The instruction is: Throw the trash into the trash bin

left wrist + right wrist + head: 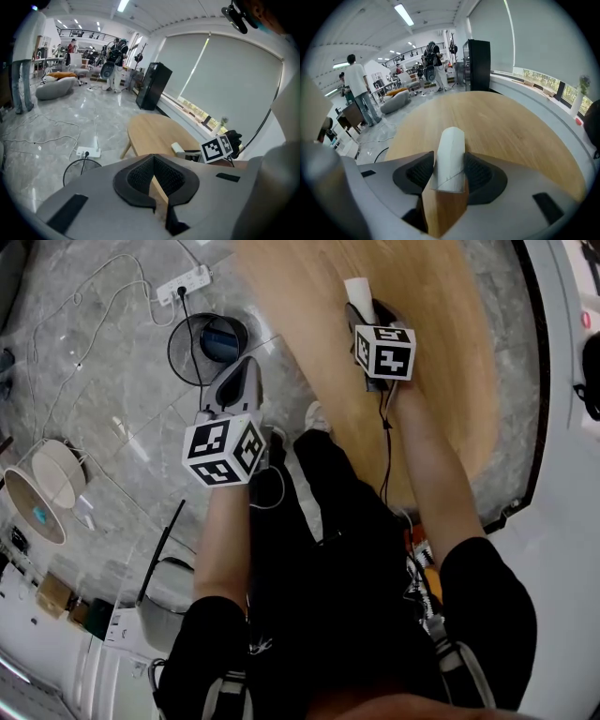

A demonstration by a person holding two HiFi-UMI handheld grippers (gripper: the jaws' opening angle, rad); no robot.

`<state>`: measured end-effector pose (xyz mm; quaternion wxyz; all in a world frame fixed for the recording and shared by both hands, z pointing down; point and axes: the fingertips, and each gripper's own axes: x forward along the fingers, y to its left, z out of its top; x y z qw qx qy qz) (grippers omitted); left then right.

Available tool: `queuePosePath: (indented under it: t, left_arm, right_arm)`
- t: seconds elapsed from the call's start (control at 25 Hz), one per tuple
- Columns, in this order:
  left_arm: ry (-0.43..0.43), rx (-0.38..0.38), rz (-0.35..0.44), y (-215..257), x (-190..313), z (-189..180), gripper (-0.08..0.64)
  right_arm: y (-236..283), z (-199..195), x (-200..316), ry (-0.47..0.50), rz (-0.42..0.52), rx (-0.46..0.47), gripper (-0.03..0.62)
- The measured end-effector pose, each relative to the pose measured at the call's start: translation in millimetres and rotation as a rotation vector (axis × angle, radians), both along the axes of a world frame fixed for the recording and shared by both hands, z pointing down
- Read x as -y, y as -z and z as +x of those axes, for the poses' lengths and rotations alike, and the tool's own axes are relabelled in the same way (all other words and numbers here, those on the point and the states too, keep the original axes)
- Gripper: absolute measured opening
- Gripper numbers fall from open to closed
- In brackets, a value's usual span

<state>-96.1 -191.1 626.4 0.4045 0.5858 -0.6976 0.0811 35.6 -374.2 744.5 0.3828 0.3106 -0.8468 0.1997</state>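
A white paper tube [358, 292] [451, 154] lies on the round wooden table [441, 390] [515, 122], its far end sticking out past my right gripper [362, 313] [450, 164]. That gripper points down at the table, and both pads meet the tube's sides, so it is shut on it. My left gripper [246, 373] [154, 161] hangs over the floor beside the table's left edge, shut and empty. The black wire trash bin [208, 348] [80, 171] stands on the grey floor just beyond the left gripper, with something blue inside.
A white power strip [185, 281] [88, 152] and loose cables lie on the floor behind the bin. A round white fan [42, 488] sits at the left. A white window ledge [562, 427] curves round the table's right side. People [356, 89] stand far off.
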Motion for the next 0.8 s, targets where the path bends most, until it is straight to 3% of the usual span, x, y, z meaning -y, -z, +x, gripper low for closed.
queuePosePath:
  t: [0.32,0.48,0.8]
  left_arm:
    - [0.024,0.003,0.007,3,-19,-30,0.006]
    - [0.057,0.003,0.016,4,-35,-53,0.006]
    - [0.134,0.016,-0.015,-14,-99,-119,0.006]
  right_arm:
    - [70,-24,-37,-0.001,0.105,0.115,0.172]
    - [98,-59,-69,0.118,0.194,0.130,0.170]
    - [76,-160,-173,0.311,0.113,0.122,0.169]
